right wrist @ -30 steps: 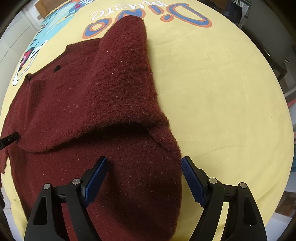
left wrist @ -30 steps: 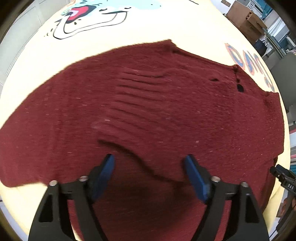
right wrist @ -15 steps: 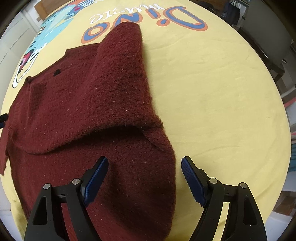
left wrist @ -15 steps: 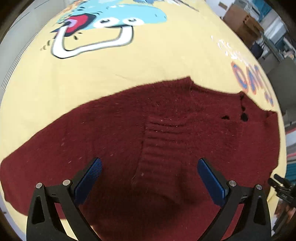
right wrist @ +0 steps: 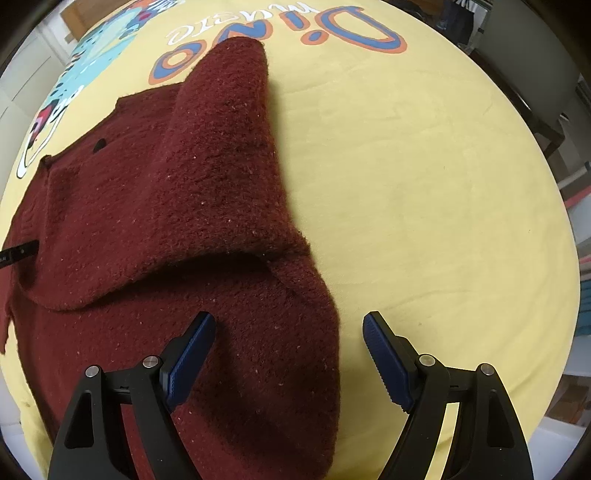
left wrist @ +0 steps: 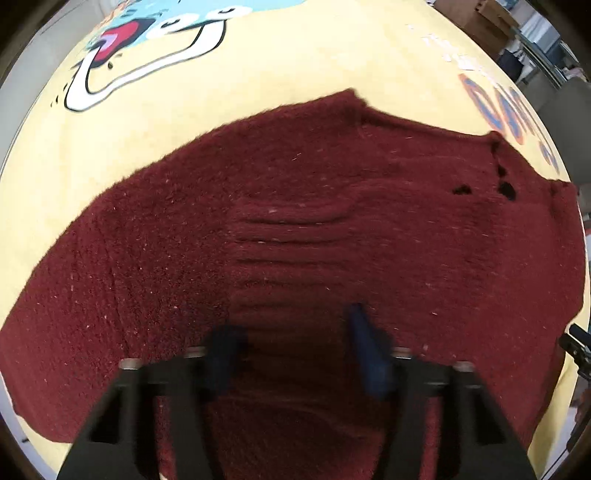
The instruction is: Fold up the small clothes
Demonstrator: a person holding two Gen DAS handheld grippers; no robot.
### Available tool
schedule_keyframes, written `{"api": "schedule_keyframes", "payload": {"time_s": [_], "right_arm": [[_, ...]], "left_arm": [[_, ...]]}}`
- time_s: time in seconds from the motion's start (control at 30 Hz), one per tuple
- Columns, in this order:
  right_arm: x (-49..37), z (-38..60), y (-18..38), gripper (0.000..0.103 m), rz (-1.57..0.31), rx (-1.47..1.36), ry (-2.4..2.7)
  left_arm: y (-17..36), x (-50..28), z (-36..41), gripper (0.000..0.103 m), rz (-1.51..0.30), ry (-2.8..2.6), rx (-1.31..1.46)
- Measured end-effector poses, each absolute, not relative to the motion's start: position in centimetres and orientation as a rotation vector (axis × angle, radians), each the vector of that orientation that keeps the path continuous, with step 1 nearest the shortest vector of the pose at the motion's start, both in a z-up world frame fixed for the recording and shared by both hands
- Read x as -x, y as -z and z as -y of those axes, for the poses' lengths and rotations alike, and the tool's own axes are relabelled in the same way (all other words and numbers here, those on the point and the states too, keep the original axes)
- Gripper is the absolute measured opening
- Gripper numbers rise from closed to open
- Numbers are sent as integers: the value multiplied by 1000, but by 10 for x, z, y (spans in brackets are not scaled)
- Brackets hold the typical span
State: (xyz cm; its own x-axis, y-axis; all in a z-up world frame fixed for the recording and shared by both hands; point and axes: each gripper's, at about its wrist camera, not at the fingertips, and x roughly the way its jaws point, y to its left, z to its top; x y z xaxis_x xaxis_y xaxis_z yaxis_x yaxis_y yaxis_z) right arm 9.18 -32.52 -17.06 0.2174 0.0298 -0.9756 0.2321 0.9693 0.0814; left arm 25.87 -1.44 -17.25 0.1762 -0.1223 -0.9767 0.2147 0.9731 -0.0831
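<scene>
A dark red knitted sweater [left wrist: 332, 229] lies spread on the yellow printed cloth [left wrist: 229, 96], with a ribbed cuff folded onto its middle. My left gripper [left wrist: 291, 343] is low over the sweater's near part, jaws apart and blurred, holding nothing. In the right wrist view the sweater [right wrist: 177, 206] has a sleeve folded over its body. My right gripper [right wrist: 288, 347] is open above the sweater's right edge and holds nothing.
The yellow cloth [right wrist: 424, 184] carries a cartoon dinosaur print [left wrist: 147, 48] and "Dino" lettering [right wrist: 354, 33]. Furniture and boxes [left wrist: 491, 18] stand beyond the far edge. The other gripper's tip [right wrist: 18, 253] shows at the left edge.
My left gripper has dropped closer to the sweater and its jaws have narrowed from the wide opening half a second ago. My right gripper has hardly moved.
</scene>
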Motion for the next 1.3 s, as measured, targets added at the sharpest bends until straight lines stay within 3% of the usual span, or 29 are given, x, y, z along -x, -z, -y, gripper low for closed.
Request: {"api": "schedule_keyframes", "payload": {"time_s": [0.03,0.13,0.47,0.83,0.87,0.9,0.97,1.0,1.17,1.3], "right_arm": [[-92,325,171,83,-1349,-226,141],[-91,321,168,83,-1350,-215,134],[-115,326,147,83,-1291,-206,125],[-206,341,172,80,-1292,-334,43],[-211,340,177,78,-1304,-332,41],[-213,339,181,68,-1313,-337,39],[-215,340,187,40,-1315,-389,8],[-215,342,185,20,-1319,-396,11],[-207,347,163,17,-1250,-380,67],[-204,336,183,17,-1280,-314,101]], "left_arm": [[170,-257,17,24,-1371,256,-69],[162,-251,16,15,-1353,273,-31],[96,-216,-21,14,-1128,229,87],[140,-192,-82,14,-1243,129,117],[142,-192,-81,14,-1242,127,111],[142,-192,-79,14,-1240,125,104],[141,-194,-74,14,-1236,122,87],[140,-195,-73,14,-1234,120,82],[137,-199,-69,14,-1227,124,89],[151,-198,-69,14,-1232,120,91]]}}
